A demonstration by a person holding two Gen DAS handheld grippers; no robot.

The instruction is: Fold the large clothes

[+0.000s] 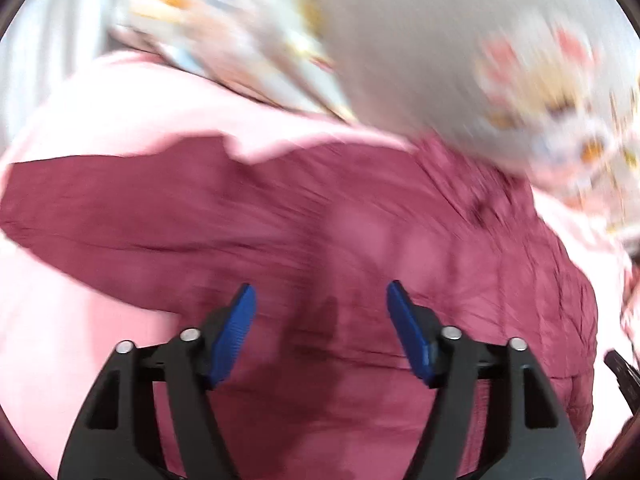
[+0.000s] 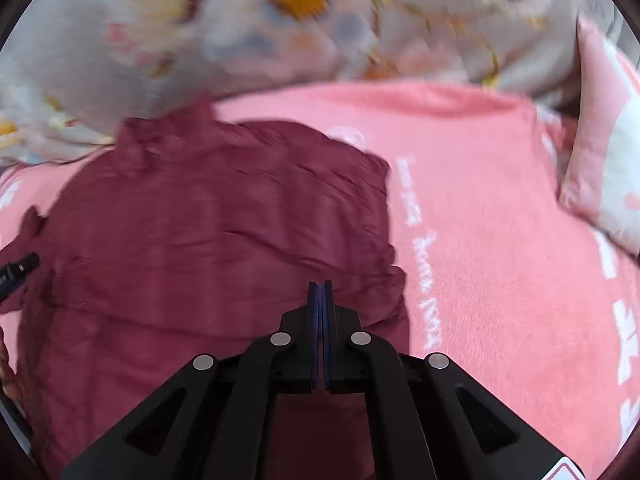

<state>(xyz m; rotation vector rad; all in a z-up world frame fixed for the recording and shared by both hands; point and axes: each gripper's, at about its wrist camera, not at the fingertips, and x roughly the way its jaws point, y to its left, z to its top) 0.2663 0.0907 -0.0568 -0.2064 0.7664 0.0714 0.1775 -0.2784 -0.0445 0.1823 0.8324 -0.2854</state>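
Observation:
A maroon garment (image 1: 320, 240) lies spread and wrinkled on a pink blanket (image 1: 80, 340). In the left wrist view my left gripper (image 1: 320, 304) hovers over the middle of the garment, open, its blue pads (image 1: 236, 336) wide apart with nothing between them. In the right wrist view the same garment (image 2: 200, 240) fills the left half, and its right edge runs down beside the pink blanket (image 2: 500, 240). My right gripper (image 2: 320, 284) is shut over the garment near that edge, and no cloth shows between the pads. Both views are blurred.
A floral quilt (image 2: 280, 20) is bunched along the far side of the blanket, and it also shows as a floral quilt (image 1: 540, 100) in the left view. A pink and white pillow (image 2: 608, 160) leans at the right. A black gripper part (image 2: 20, 270) pokes in at the left edge.

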